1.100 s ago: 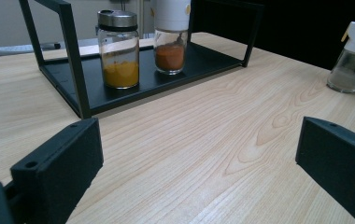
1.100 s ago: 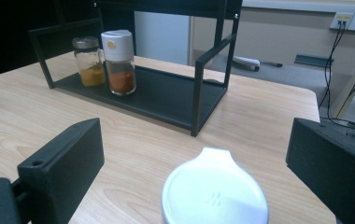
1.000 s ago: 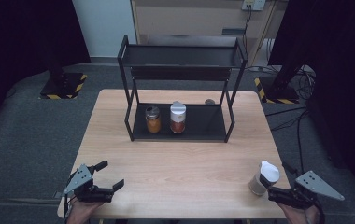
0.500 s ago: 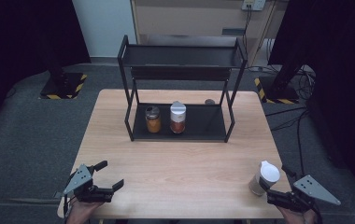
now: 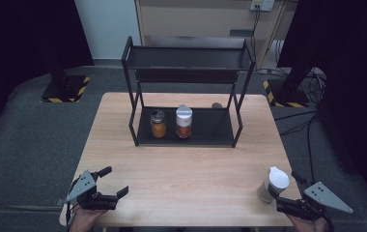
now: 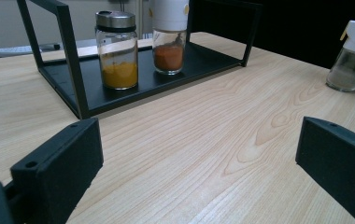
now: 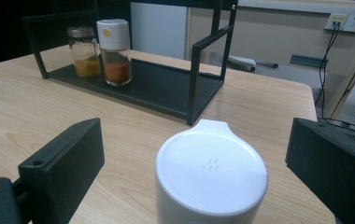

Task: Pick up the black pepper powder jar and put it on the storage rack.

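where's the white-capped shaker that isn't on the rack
The clear white-capped shaker stands near the wooden table's front right corner, between the right gripper's open fingers.

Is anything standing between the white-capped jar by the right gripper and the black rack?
No. In the high view, only bare table lies between the white-capped jar and the black rack; the right gripper view shows the same.

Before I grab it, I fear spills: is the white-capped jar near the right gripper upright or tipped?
Upright: the jar stands on its base on the table, white cap on top.
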Demonstrator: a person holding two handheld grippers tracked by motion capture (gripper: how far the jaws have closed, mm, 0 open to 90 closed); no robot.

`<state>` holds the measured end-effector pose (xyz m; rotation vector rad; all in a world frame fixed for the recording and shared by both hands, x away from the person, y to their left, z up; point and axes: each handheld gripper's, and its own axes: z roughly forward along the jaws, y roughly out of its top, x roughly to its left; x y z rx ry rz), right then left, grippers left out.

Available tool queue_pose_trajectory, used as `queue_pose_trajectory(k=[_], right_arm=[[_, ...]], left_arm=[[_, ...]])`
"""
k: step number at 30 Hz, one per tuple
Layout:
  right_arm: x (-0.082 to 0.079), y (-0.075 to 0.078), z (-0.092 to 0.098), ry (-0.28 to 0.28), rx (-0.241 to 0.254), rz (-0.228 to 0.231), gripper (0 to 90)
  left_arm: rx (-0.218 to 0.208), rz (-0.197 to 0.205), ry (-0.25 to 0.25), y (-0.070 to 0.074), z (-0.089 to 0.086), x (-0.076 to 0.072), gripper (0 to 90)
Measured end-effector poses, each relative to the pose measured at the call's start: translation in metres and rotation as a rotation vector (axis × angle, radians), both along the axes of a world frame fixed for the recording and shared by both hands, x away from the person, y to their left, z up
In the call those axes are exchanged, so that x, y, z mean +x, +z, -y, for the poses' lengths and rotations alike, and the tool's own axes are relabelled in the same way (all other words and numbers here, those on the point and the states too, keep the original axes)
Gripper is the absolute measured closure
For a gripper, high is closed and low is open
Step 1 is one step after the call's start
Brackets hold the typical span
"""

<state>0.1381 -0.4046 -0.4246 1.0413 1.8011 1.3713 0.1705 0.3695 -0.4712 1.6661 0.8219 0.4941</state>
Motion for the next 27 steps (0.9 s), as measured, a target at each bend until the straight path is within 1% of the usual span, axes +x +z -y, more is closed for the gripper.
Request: queue_pose_trajectory(k=[6, 9, 11, 13, 16, 17, 19, 22, 27], right_arm=[[0.0, 0.002, 0.001, -0.002, 0.008, 0.001, 4.6], [0.0, 0.003, 0.0, 0.0, 0.011, -0.007, 4.6], [0.001, 0.005, -0.001, 0.001, 0.006, -0.012, 4.6], [0.001, 0.006, -0.001, 0.002, 0.003, -0.014, 4.6], [0.003, 0.009, -0.002, 0.001, -0.004, -0.023, 4.6], [0.003, 0.01, -0.002, 0.002, -0.008, -0.025, 4.6], [0.005, 0.012, -0.002, 0.001, -0.012, -0.033, 4.6], [0.007, 0.015, -0.002, -0.002, -0.019, -0.044, 4.6], [0.014, 0.02, 0.0, -0.007, -0.034, -0.085, 4.8]], left_arm=[[-0.001, 0.001, 0.005, 0.001, 0.0, -0.001, 0.0], [0.007, -0.002, 0.013, 0.002, 0.001, -0.003, 0.0], [0.003, -0.001, 0.017, 0.002, 0.001, -0.004, 0.0], [0.014, 0.007, 0.03, 0.003, 0.002, -0.007, 0.0], [0.001, 0.003, 0.044, 0.003, 0.001, -0.009, 0.0], [0.004, 0.002, 0.048, 0.003, 0.001, -0.01, 0.0], [-0.001, 0.002, 0.055, 0.003, 0.001, -0.011, 0.0], [0.003, 0.006, 0.063, 0.003, 0.001, -0.014, 0.0], [0.007, 0.007, 0.066, 0.003, 0.0, -0.017, 0.0]])
